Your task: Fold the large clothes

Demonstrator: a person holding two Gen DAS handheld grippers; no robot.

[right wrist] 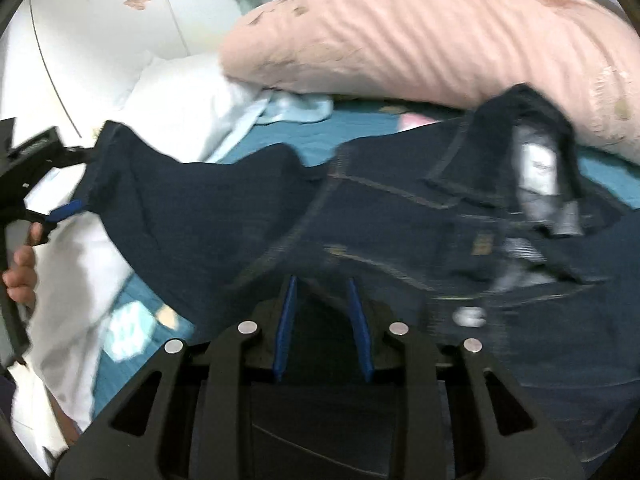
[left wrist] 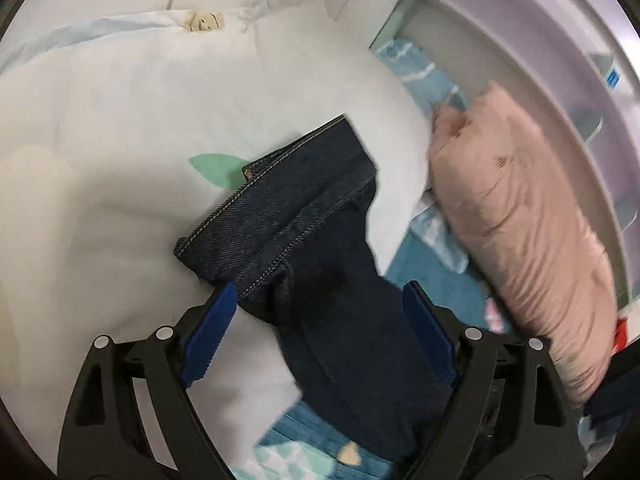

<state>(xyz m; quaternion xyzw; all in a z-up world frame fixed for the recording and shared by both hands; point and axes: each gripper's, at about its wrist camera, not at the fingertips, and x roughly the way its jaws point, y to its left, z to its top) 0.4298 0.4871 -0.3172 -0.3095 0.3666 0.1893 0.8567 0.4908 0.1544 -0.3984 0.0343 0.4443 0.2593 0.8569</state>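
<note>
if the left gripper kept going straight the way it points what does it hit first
Most likely the dark jeans: the fabric already lies between the left gripper fingers, with the white bedding beyond it.

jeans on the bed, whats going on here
A person with a two-finger gripper in each hand is handling a pair of dark blue denim jeans on a bed, beside a long pink pillow and a white duvet. The left gripper stands wide open around a leg end. The right gripper, jaws nearly closed, sits at the waist end; whether it pinches the denim is unclear.
</note>
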